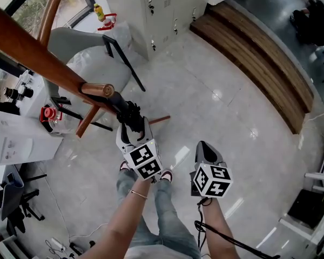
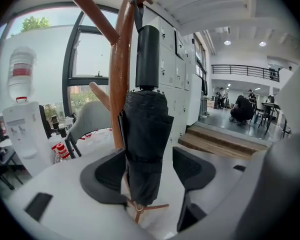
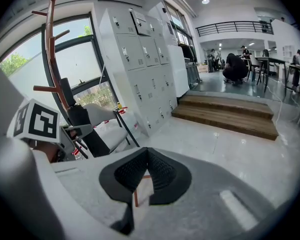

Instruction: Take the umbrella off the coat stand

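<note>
The folded black umbrella (image 2: 145, 149) hangs upright against the brown wooden coat stand (image 2: 121, 84), its black handle (image 2: 147, 54) up by a peg. My left gripper (image 2: 150, 171) is open with the umbrella's lower body between its jaws; the right pad (image 2: 192, 166) stands clear of the fabric and the left pad is close beside it. In the head view the left gripper (image 1: 130, 124) reaches to the umbrella (image 1: 125, 109) under the stand's pole (image 1: 32, 55). My right gripper (image 1: 205, 147) hangs to the right, shut on nothing, its pads meeting (image 3: 146, 156).
A grey chair (image 1: 81, 53) and a water dispenser (image 2: 20, 114) stand behind the coat stand. White lockers (image 1: 167, 4) line the wall, and a wooden step (image 1: 259, 58) runs to the right. The stand's feet (image 2: 140, 209) spread on the tiled floor. A black cable (image 1: 227, 239) trails below.
</note>
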### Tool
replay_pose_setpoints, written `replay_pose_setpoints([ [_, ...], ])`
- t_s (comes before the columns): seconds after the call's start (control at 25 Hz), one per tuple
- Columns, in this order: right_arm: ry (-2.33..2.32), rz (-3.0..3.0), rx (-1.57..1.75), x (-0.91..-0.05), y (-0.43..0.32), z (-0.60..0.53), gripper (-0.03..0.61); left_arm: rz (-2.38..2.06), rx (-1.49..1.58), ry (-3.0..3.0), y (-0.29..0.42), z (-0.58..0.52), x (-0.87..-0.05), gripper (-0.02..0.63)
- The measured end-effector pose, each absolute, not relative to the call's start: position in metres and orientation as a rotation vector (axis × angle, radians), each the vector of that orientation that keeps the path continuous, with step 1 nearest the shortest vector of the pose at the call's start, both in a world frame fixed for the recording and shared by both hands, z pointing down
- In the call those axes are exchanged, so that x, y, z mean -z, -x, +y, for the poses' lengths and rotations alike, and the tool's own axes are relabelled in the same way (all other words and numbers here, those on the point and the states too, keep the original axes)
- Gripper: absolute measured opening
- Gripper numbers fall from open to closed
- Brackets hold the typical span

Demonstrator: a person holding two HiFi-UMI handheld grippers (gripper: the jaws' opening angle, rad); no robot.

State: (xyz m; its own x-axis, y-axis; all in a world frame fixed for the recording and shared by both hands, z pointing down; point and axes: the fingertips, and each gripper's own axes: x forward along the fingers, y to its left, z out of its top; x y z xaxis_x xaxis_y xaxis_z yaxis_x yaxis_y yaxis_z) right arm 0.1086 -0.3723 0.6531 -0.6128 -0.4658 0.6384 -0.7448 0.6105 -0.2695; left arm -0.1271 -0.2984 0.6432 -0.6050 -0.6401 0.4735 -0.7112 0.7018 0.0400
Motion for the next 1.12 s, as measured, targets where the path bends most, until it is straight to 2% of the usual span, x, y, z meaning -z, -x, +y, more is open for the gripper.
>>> replay_pose_setpoints([
  [0.76, -0.872, -2.284, -0.786, -0.682, -0.101, -0.378, 0.005, -2.529, -0.105, -0.616, 0.154, -0.309, -0.649, 0.281],
  [1.12, -0.854, -2.276, -0.791, -0.687, -0.103, -0.383, 0.005, -2.5, -0.136, -0.692, 0.152, -0.308, -0.651, 0.256],
])
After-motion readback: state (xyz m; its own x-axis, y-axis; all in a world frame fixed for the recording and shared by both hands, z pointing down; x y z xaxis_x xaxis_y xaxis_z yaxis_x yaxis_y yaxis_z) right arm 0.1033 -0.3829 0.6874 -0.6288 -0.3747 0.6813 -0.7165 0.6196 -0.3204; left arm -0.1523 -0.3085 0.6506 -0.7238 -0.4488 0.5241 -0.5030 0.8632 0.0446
